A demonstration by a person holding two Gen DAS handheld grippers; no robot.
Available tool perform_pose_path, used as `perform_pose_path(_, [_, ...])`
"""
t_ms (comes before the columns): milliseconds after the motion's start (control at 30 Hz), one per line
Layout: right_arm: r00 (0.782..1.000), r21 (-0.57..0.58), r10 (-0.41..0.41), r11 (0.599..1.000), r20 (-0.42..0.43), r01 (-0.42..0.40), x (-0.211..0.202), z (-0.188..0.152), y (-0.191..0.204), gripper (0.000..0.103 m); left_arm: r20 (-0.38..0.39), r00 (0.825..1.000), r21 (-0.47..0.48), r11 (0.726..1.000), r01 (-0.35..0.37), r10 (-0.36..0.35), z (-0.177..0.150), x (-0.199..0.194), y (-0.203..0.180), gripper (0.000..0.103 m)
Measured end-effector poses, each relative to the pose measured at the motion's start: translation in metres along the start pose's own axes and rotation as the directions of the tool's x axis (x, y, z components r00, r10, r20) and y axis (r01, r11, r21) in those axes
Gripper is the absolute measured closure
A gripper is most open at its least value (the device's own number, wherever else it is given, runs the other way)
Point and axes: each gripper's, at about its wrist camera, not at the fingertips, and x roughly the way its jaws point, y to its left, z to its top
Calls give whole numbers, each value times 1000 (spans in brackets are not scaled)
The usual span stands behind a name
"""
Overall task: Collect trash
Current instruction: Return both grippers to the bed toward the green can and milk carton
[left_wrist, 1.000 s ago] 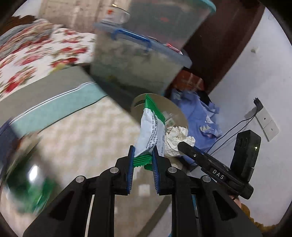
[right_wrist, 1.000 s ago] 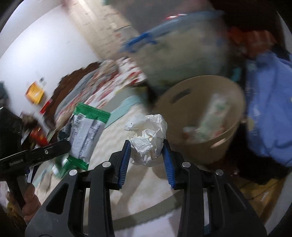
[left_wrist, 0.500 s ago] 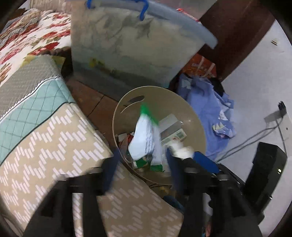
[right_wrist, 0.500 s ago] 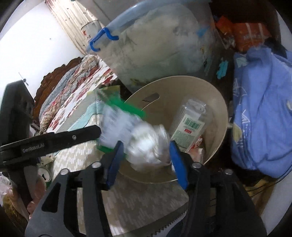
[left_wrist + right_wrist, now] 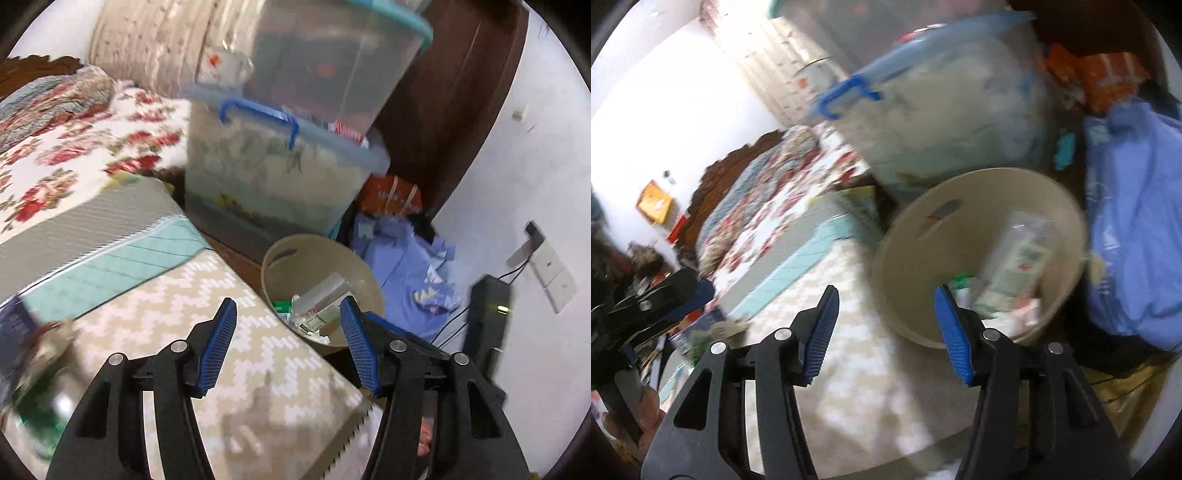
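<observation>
A beige round bin [image 5: 295, 258] stands on the floor past the edge of the patterned tabletop; it also shows in the right wrist view [image 5: 960, 229]. Wrappers and cartons [image 5: 317, 310] lie inside it, also seen from the right wrist [image 5: 1015, 273]. My left gripper [image 5: 288, 343] is open and empty above the table edge, just short of the bin. My right gripper [image 5: 886, 328] is open and empty over the bin's near rim. The left gripper's body [image 5: 646, 306] shows at the left of the right wrist view.
A beige zigzag cloth [image 5: 177, 317] covers the table. Blurred green trash [image 5: 44, 398] lies at its left. Stacked clear storage boxes [image 5: 280, 170] stand behind the bin, blue clothes [image 5: 410, 269] to its right, a flowered bed [image 5: 74, 155] at left.
Both grippers opened. The green-white wrapper left my left gripper and the crumpled white paper left my right gripper, into the bin. Both grippers have drawn back from the bin.
</observation>
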Motion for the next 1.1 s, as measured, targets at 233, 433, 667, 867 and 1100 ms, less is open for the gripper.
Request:
perform_pose_path(233, [955,18,224,974,-193,-225,49,-15,75,47,182,977,-179,981,-76,109,-27,-127,86,47])
perform_pose_path(433, [898,8,280,955,-339,-295,124,-15,146,47,172,954,-341,923,-177,247,-63,-178,162,49])
perform_pose_path(667, [867,-94,183,963,-463,-253,202,-29,206,56,126,965,-385,908,-166,230,-100,-189,196,49])
perform_pose_path(867, [805,-120,223,933,-550,-341,192,-63,230,71,109,975,-374,917,-141,195,-120,-191,200,48])
perform_pose_path(1100, [745,-120,301,883,-596,-453,152,-111,245,69,42,984,-372,917,-144,171,-144,-183,198,44])
